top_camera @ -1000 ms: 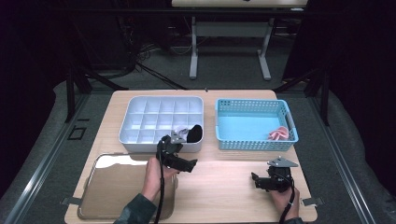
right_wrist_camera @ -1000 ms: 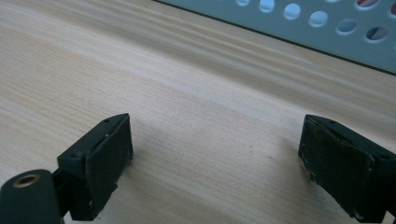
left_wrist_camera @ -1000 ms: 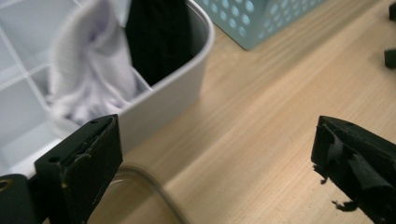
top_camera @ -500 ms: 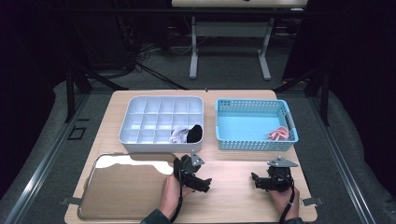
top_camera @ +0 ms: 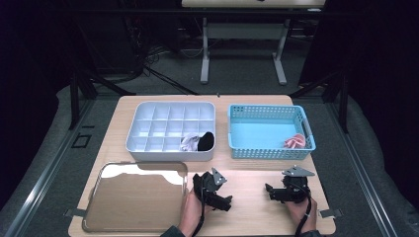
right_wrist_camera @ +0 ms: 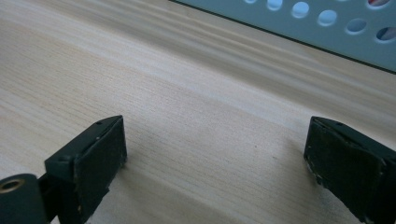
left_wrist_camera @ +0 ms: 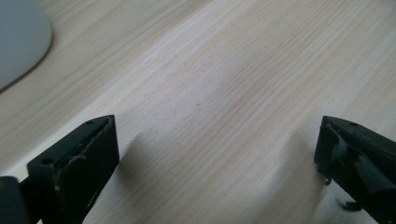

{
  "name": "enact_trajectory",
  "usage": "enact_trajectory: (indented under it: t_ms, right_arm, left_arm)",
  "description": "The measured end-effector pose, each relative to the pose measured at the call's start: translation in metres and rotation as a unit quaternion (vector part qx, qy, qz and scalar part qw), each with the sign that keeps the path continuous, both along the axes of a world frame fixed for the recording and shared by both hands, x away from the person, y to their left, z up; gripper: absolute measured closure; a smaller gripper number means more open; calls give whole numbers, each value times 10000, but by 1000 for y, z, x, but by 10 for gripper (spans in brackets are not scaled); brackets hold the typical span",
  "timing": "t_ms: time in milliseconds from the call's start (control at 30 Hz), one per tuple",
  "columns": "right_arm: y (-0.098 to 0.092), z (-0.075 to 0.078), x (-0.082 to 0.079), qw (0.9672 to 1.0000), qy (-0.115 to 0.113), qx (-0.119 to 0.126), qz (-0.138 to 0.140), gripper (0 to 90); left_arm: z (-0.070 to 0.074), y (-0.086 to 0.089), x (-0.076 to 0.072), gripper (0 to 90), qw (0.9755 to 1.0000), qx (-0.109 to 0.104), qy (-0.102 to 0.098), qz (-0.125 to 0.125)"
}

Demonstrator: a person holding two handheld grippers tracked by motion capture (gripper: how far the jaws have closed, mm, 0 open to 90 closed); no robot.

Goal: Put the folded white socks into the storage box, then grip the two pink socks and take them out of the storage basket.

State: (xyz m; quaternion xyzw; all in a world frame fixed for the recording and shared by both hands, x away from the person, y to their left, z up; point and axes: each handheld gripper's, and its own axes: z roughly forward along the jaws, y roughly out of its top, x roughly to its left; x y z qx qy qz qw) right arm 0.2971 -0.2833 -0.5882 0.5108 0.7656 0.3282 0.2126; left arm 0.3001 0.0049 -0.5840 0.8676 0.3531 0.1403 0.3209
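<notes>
Resting on the pale wooden table: left claw, jaws wide apart, nothing between them, just right of the shiny rectangular metal tray; right claw, jaws likewise spread and empty, near the table's front edge. White compartmented plastic organiser box, holding a black item and a white one, probably rolled socks. Light-blue perforated plastic basket, pink-and-white bundle in its right corner.
</notes>
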Motion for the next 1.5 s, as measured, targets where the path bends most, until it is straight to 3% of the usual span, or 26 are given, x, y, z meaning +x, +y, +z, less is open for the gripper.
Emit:
enact_trajectory:
  t_ms: [167,367,600,800,967,1000,1133,1500]
  right_arm:
    - [-3,2,0,10000,15,67,11,52]
    - [-8,8,-2,9993,115,356,41,48]
    - [-12,36,-10,9989,14,425,181,50]
    - [-25,66,-6,9991,-71,379,187,66]
    - [-37,88,3,9993,-185,318,106,74]
    - [-44,97,12,9994,-211,280,60,77]
    - [-55,107,34,9997,-109,215,-25,80]
    - [-66,113,86,9997,148,25,-177,114]
  left_arm:
    - [-2,0,-3,0,9999,-98,-40,106]
    - [-3,0,-5,0,9997,-141,-70,204]
    - [-4,0,-7,0,9993,-221,-147,265]
    - [-5,0,-7,0,9991,-245,-192,301]
    - [-5,0,-8,0,9990,-257,-202,309]
    - [-6,0,-8,0,9990,-264,-206,310]
    - [-6,0,-8,0,9989,-278,-217,315]
    - [-7,1,-9,0,9987,-301,-257,313]
